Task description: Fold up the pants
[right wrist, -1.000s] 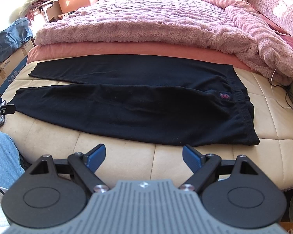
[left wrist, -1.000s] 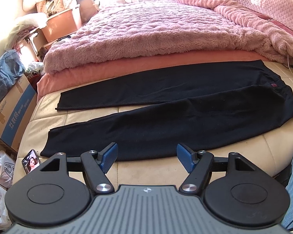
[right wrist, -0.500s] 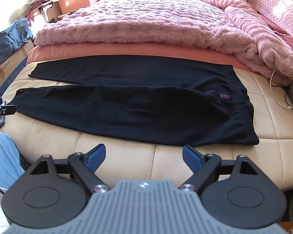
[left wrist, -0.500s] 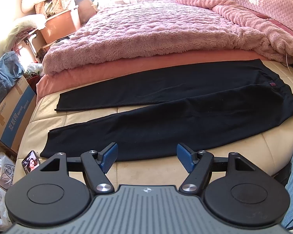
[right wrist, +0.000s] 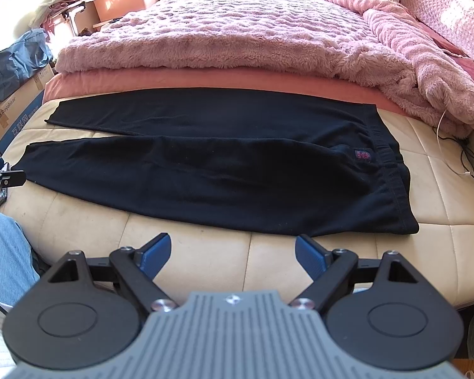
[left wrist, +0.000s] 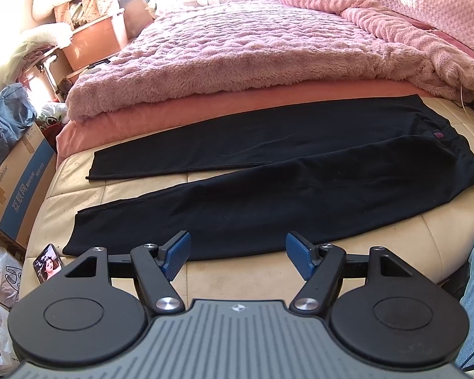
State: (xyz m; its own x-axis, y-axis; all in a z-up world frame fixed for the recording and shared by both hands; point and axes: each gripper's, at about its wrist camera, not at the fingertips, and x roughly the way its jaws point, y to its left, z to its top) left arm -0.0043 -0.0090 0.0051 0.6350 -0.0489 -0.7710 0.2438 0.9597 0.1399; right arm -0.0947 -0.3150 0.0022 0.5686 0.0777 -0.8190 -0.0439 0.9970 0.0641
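Note:
Black pants (left wrist: 268, 183) (right wrist: 211, 170) lie flat on the cream mattress, legs spread apart toward the left, waistband with a small red label (right wrist: 362, 156) at the right. My left gripper (left wrist: 238, 254) hovers open just short of the near leg's lower edge, with nothing between its blue pads. My right gripper (right wrist: 232, 254) is open too, over bare mattress in front of the hip and waistband corner (right wrist: 407, 229). A piece of the left gripper (right wrist: 0, 177) shows at the left edge of the right wrist view.
A pink fluffy blanket (left wrist: 252, 50) and salmon sheet (left wrist: 205, 107) lie just behind the pants. A phone (left wrist: 47, 262) rests at the mattress's left corner. Cardboard boxes (left wrist: 12, 177), bags and bins crowd the floor at left. A person's jeans leg (right wrist: 3, 252) and cables (right wrist: 464, 158) sit nearby.

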